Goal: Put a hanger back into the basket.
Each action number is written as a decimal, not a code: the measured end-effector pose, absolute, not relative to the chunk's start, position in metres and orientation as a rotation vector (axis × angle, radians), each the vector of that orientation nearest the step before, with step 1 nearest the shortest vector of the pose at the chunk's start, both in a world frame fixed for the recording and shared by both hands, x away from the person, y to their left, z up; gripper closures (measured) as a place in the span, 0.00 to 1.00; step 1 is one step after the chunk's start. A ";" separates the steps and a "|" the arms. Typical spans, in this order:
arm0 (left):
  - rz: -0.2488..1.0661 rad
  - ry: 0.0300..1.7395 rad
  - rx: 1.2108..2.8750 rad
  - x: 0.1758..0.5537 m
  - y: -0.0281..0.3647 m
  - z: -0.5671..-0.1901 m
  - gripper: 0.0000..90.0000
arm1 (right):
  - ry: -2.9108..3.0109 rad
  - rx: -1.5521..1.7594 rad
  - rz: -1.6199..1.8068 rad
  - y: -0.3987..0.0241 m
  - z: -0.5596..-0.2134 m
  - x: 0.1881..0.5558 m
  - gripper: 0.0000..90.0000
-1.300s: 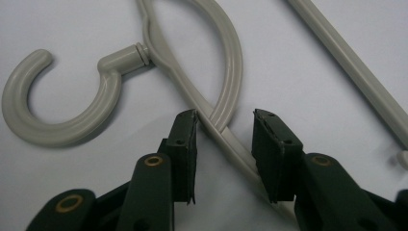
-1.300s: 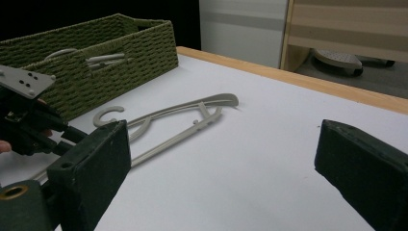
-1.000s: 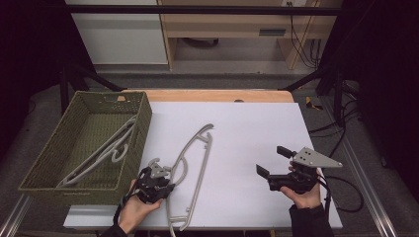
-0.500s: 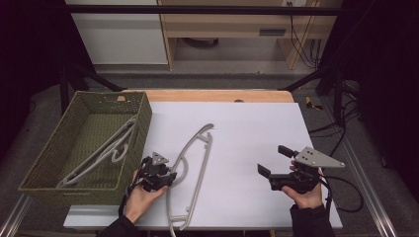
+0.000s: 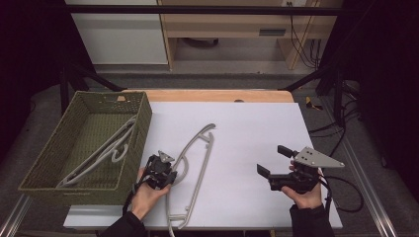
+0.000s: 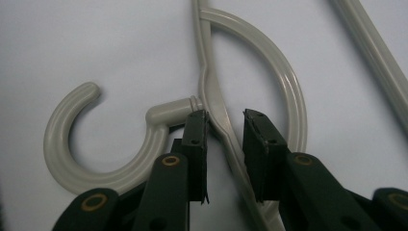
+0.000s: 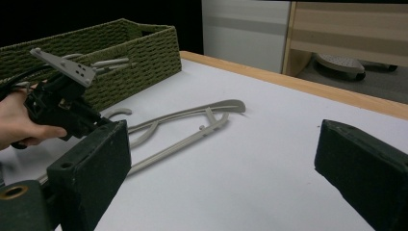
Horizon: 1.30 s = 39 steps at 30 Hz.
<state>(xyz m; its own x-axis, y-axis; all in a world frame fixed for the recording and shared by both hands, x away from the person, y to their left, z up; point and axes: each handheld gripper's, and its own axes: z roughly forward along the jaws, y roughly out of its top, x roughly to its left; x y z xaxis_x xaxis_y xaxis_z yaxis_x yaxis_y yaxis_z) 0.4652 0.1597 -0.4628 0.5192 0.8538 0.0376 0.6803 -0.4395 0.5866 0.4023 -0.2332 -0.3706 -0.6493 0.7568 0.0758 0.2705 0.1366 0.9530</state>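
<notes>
A pale grey plastic hanger (image 5: pixel 210 129) lies on the white table, its hook toward the basket. My left gripper (image 5: pixel 160 170) is down on it near the hook. In the left gripper view the hanger (image 6: pixel 288 86) runs between the jaws of my left gripper (image 6: pixel 225 118). The jaws have just been closing: the left pad touches the bar, and a thin gap shows at the right pad. My right gripper (image 5: pixel 274 160) is held above the table's right side, open with nothing between its jaws (image 7: pixel 223 144). From there I see the hanger (image 7: pixel 226 106) and the left gripper (image 7: pixel 62 110).
A green woven basket (image 5: pixel 84 190) stands at the table's left edge and holds a second grey hanger (image 5: pixel 106 153). The basket (image 7: pixel 130 53) is also in the right gripper view. A wooden strip (image 5: pixel 217 95) runs along the table's far edge. Cables trail off the right side.
My left gripper has shifted a little along the hanger, away from the table's front edge. The hanger has barely moved, and the right gripper has kept still.
</notes>
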 end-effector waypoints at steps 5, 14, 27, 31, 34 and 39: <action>0.471 1.261 2.241 0.478 0.155 -0.461 0.85 | 1.989 0.989 1.527 -0.234 -0.371 0.403 0.06; 0.465 1.244 2.219 0.507 0.143 -0.460 0.92 | 1.993 0.991 1.529 -0.235 -0.372 0.404 0.06; 0.441 1.112 2.204 0.480 0.155 -0.431 0.63 | 1.981 0.988 1.536 -0.238 -0.369 0.401 0.06; 0.432 1.098 2.238 0.456 0.167 -0.429 0.56 | 1.978 0.990 1.538 -0.238 -0.369 0.401 0.06; 0.423 1.128 2.262 0.445 0.175 -0.435 0.54 | 1.982 0.989 1.533 -0.236 -0.369 0.401 0.06; 0.380 1.175 2.285 0.441 0.182 -0.450 0.59 | 1.986 0.989 1.532 -0.236 -0.370 0.401 0.06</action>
<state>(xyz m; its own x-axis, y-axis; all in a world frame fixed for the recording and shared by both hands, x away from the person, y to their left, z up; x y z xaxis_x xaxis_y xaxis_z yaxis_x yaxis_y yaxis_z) 0.4411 0.1821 -0.4500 0.5806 0.8142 0.0045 0.6627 -0.4758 0.5783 0.4015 -0.2356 -0.3697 -0.6464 0.7589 0.0794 0.2697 0.1299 0.9541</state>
